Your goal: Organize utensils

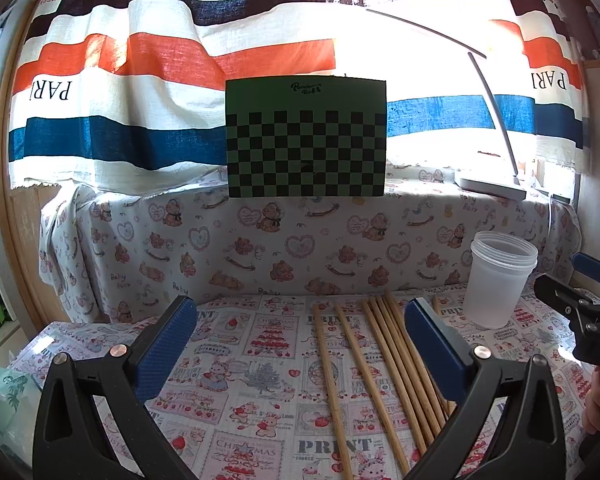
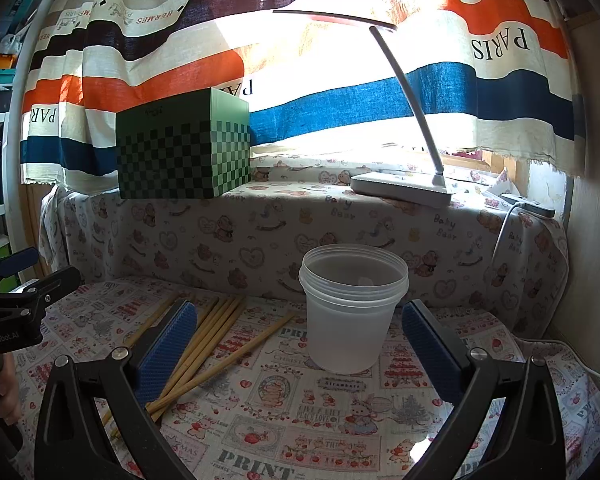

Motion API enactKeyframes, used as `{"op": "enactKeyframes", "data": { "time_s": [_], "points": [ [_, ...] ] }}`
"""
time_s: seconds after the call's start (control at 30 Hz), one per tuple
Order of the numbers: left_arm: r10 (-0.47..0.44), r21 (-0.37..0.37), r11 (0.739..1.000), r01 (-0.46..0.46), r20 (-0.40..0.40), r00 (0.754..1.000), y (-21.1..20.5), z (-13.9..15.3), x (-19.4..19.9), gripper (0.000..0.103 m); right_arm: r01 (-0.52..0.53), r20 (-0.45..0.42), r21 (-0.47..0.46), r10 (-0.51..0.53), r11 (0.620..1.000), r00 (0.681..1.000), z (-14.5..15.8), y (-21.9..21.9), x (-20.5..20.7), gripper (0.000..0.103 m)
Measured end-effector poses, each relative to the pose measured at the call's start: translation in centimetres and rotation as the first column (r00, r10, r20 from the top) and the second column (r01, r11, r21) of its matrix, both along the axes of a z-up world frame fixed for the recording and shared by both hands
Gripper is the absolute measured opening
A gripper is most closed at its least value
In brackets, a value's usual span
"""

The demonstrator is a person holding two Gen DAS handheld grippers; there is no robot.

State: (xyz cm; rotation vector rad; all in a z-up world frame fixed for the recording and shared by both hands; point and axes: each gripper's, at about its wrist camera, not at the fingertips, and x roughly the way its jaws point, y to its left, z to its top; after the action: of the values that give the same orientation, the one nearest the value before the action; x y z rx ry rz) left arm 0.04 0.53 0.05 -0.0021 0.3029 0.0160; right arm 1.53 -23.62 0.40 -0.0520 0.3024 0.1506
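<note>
Several wooden chopsticks (image 1: 384, 364) lie side by side on the printed tablecloth, between my left gripper's fingers and toward its right finger. My left gripper (image 1: 300, 344) is open and empty above them. A translucent plastic cup (image 1: 498, 280) stands upright and empty to the right of the chopsticks. In the right wrist view the cup (image 2: 352, 308) stands straight ahead between the fingers of my right gripper (image 2: 300, 344), which is open and empty. The chopsticks (image 2: 212, 340) lie to its left, partly behind the left finger.
A green checkered box (image 1: 306, 138) and a white desk lamp (image 2: 400, 186) stand on the raised cloth-covered ledge behind. A striped curtain hangs at the back. A wooden wall (image 2: 592, 260) closes the right side. The right gripper (image 1: 584, 308) shows at the left view's right edge.
</note>
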Motion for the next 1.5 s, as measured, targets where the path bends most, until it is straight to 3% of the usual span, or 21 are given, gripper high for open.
{"op": "enactKeyframes", "data": {
  "time_s": [1.5],
  "points": [
    [0.001,0.000,1.000,-0.001,0.000,1.000,0.06,-0.02,0.02,0.103,0.010,-0.001,-0.003,-0.010,1.000,1.000,-0.17,0.06,0.06,0.103]
  ]
}}
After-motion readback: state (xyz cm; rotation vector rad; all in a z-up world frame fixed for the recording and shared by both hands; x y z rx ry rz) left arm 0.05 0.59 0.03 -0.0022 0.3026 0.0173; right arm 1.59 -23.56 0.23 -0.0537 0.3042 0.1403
